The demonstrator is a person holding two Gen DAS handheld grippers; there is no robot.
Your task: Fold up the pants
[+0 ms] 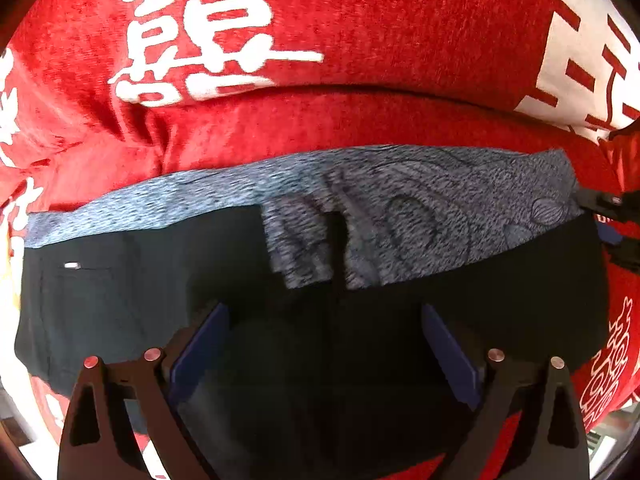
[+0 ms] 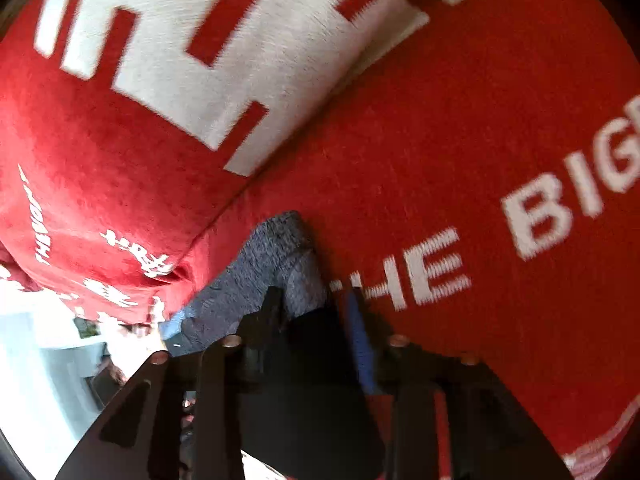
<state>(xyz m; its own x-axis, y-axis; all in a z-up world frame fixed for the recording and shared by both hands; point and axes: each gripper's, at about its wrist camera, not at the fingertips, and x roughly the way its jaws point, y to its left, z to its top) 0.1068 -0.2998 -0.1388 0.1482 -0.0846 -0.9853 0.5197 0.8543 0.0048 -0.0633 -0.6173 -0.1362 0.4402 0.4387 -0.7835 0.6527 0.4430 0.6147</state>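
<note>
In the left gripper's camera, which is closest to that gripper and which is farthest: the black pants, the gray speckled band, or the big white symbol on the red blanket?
Counting out from the left gripper:
1. The black pants, right under and between its fingers.
2. The gray speckled band, just beyond, across the middle.
3. The big white symbol, up at the top left on the red blanket.

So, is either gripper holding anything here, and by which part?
The right gripper is shut on the pants, pinching the grey waistband at its end. The left gripper is open above the black fabric, holding nothing.
</note>
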